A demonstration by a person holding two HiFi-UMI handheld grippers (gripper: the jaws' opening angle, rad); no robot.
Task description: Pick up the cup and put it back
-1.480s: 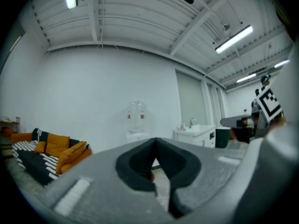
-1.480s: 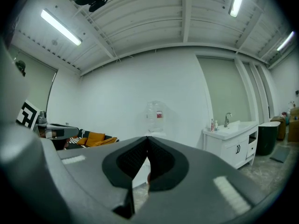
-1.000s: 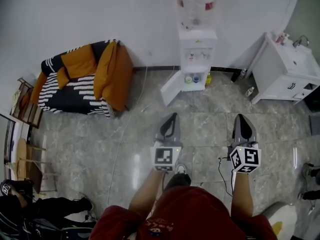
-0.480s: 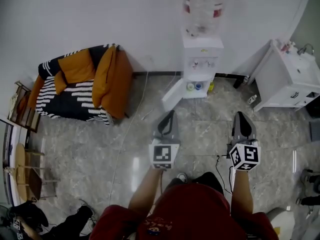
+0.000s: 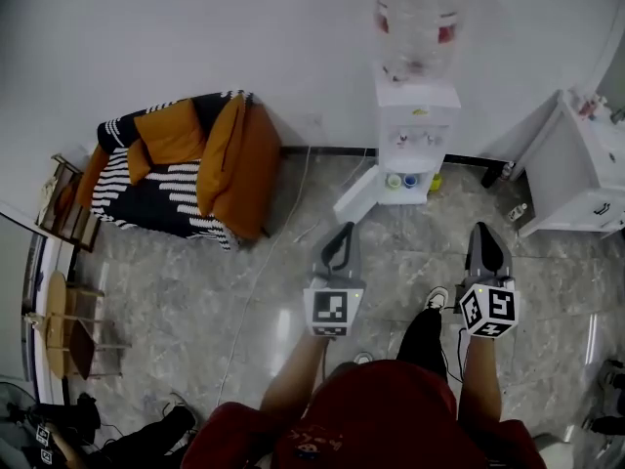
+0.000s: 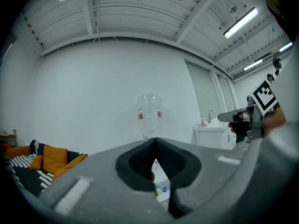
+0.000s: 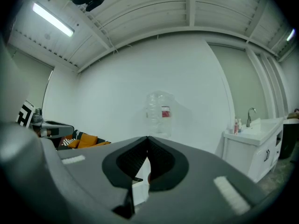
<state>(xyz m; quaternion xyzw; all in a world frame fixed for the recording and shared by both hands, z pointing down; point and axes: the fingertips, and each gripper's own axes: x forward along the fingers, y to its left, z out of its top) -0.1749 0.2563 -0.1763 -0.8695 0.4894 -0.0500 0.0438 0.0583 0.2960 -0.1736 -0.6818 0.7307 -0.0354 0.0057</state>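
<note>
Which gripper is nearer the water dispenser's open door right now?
Left. In the head view the left gripper sits just below the open door; the right gripper is well off to its right, past the water dispenser.

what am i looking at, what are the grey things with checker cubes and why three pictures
A person wears a camera on the head, looking down: the head view. Each hand holds grey tongs, the left tongs and the right tongs; the marker cube is part of each. The other two pictures come from cameras riding on the tongs, looking along their jaws. Both are shut and hold nothing. Ahead on the stone floor stand a water dispenser, its lower door open with what look like small cups inside, a striped sofa and a white sink cabinet.
</note>
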